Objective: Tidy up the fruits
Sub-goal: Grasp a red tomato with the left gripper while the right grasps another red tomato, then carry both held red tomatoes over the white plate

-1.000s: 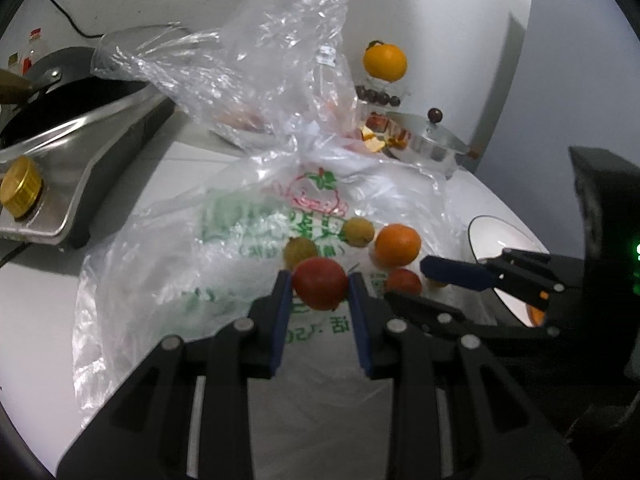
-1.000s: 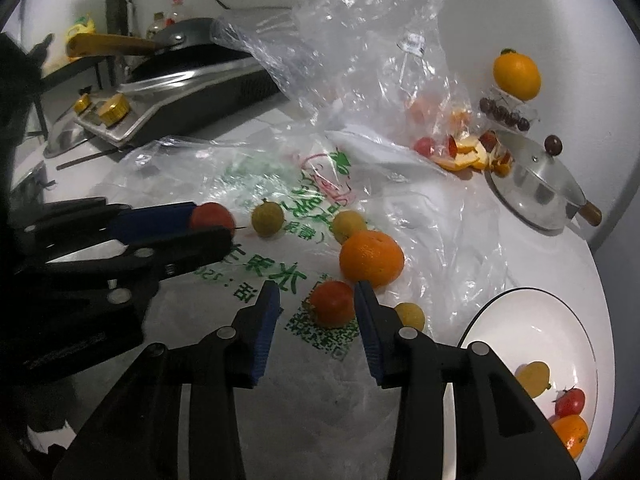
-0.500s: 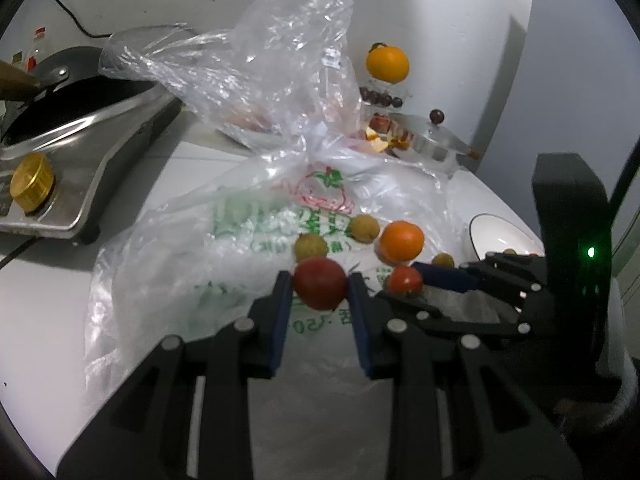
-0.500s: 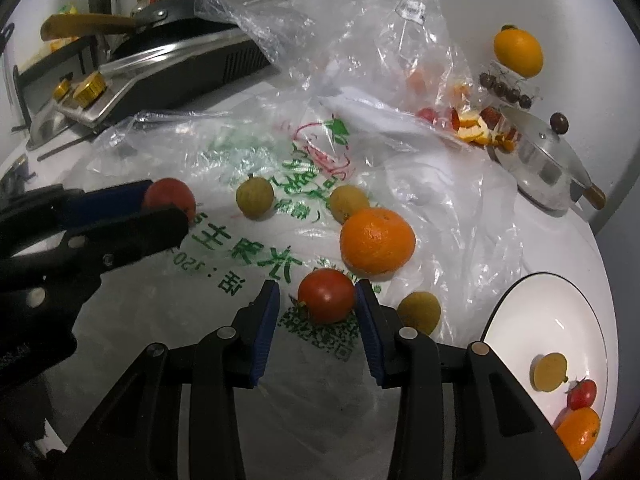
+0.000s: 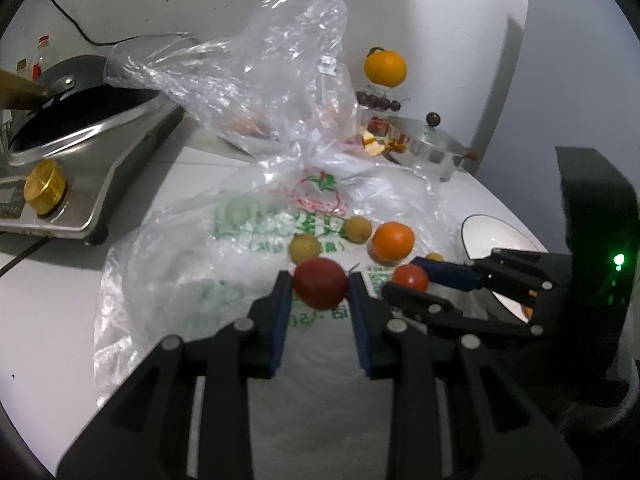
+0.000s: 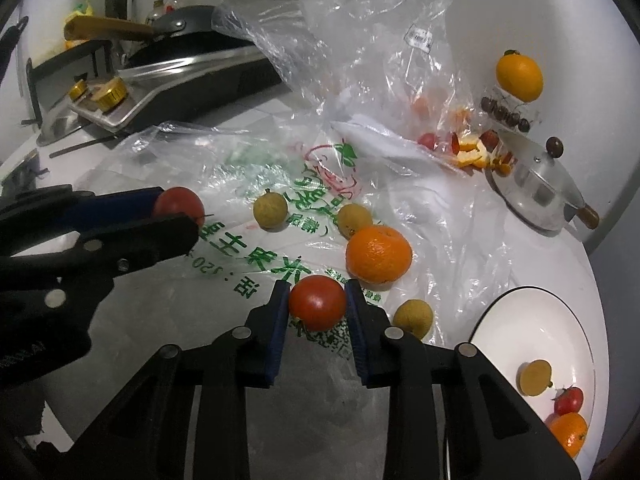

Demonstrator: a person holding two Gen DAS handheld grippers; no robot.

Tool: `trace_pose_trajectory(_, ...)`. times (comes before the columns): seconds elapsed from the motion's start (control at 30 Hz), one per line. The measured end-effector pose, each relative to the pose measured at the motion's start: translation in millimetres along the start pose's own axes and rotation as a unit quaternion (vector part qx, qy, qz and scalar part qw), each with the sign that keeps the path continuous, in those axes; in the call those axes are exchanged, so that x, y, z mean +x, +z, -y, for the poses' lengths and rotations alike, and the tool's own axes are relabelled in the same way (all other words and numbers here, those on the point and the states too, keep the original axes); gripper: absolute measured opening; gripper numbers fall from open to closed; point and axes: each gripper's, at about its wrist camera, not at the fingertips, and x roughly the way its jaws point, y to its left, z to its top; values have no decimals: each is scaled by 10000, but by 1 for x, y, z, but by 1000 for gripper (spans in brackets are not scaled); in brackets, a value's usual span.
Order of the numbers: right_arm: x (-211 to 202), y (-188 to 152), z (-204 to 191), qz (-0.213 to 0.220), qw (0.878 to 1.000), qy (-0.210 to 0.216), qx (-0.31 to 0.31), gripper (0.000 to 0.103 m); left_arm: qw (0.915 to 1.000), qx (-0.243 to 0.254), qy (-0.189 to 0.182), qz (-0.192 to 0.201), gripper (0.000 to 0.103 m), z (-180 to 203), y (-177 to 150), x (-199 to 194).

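Crinkled plastic bag (printed green) under smooth round tomato.

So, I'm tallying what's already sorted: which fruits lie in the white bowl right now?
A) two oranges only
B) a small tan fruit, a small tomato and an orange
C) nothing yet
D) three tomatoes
B: the right wrist view shows the white bowl holding a tan fruit, a small tomato and an orange.
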Motion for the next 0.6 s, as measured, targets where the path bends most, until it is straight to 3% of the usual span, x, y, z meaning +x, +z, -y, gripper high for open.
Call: trace_pose_trajectory(0.6,-43,-15,19,461,9987,184,95,30,9998,203,-50,27,29,39,0,-11)
